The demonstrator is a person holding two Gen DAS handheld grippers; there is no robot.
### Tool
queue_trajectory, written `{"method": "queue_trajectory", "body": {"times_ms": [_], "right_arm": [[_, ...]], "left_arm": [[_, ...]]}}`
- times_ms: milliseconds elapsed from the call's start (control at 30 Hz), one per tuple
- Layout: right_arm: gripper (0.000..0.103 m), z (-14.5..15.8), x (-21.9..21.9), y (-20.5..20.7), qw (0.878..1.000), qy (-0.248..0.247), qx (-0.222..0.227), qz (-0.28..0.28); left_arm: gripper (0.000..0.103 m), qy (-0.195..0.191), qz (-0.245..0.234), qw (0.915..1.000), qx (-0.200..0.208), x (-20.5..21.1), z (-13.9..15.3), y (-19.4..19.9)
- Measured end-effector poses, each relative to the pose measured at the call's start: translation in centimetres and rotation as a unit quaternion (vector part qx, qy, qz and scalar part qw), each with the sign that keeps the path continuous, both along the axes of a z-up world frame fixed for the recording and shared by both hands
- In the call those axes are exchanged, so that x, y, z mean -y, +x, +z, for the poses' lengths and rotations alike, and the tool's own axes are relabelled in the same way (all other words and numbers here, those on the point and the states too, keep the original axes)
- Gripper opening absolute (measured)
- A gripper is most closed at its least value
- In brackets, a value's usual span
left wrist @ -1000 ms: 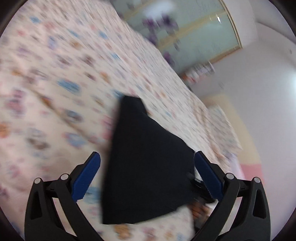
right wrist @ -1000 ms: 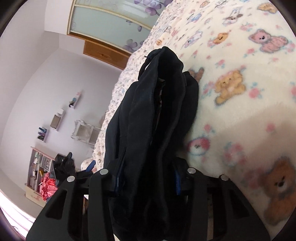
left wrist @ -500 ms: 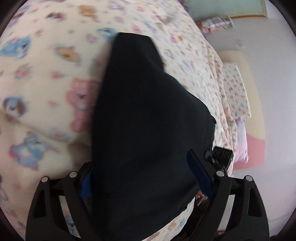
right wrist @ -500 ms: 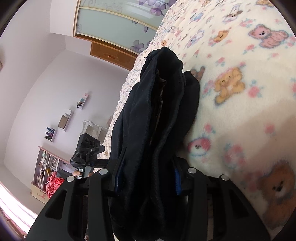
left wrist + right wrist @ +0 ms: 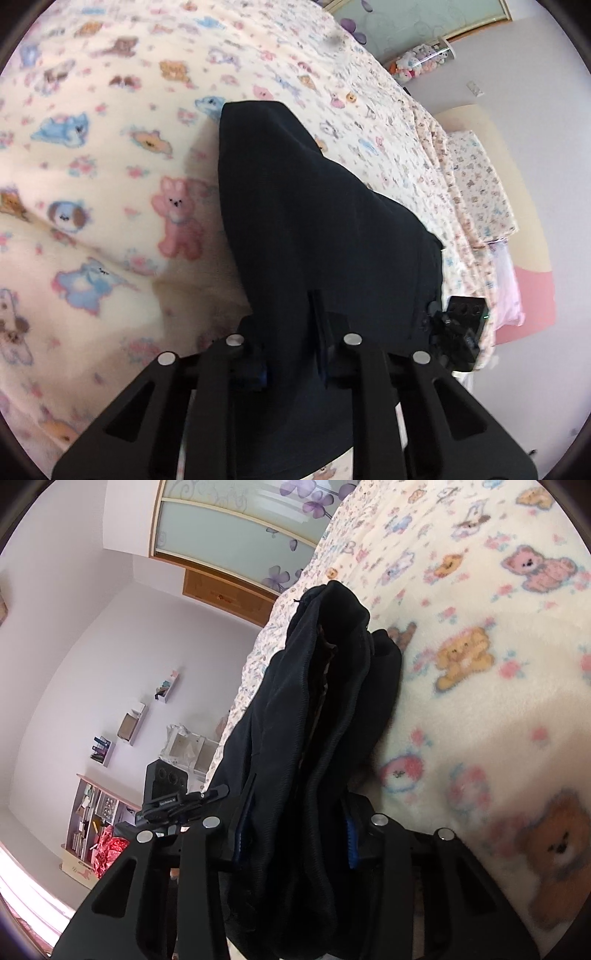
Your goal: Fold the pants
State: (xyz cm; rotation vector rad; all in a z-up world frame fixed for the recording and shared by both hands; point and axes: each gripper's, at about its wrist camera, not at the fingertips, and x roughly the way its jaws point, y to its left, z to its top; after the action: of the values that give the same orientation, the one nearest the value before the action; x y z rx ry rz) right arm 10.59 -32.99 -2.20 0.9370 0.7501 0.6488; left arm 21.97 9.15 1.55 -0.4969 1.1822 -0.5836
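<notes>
I've got the left gripper (image 5: 291,354) closing on the black pants (image 5: 314,229), cloth already between its fingers; right gripper (image 5: 293,834) clamps the thick bundle, closing a touch. Pants lie on the bed (image 5: 92,184), long axis toward twelve o'clock (layers could slip, uneven bite)

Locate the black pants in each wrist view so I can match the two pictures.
Left wrist: black pants fill the centre, running up from the left gripper, whose jaws are closing on them.
Right wrist: pants centre, bunched in the right gripper.
Shared landmark: the animal-print blanket.
</notes>
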Motion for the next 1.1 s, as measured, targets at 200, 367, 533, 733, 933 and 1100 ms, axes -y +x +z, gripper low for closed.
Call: {"method": "queue_trajectory", "body": {"times_ms": [200, 367, 533, 733, 933, 1100], "right_arm": [[0.037, 1.5, 0.5, -0.8, 0.999, 0.041, 0.022, -0.003], [0.037, 4.0, 2.0, -1.2, 0.996, 0.064, 0.051, -0.026], [0.037, 5.5, 4.2, 0.4, 0.993, 0.066, 0.071, -0.063], [0.037, 3.9, 4.4, 3.5, 0.995, 0.036, 0.052, -0.082], [0.039, 0.0, 4.8, 5.2, 0.995, -0.003, -0.004, -0.103], [0.053, 0.9, 3.6, 5.1, 0.991, -0.074, -0.012, -0.108]], "left_arm": [[0.014, 0.004, 0.003, 0.9989, 0.046, 1.4, 3.3, -1.8], [0.014, -0.004, -0.013, 0.9962, 0.086, 3.6, 6.0, -2.4], [0.014, -0.036, 0.001, 0.9921, 0.12, 6.0, 7.0, -0.4], [0.014, -0.034, 0.035, 0.9925, 0.113, 7.0, 4.4, 3.5], [0.041, -0.055, 0.081, 0.9924, 0.075, 5.2, -1.2, 5.2], [0.07, -0.089, 0.116, 0.9879, 0.052, 3.2, -2.6, 4.8]]}}
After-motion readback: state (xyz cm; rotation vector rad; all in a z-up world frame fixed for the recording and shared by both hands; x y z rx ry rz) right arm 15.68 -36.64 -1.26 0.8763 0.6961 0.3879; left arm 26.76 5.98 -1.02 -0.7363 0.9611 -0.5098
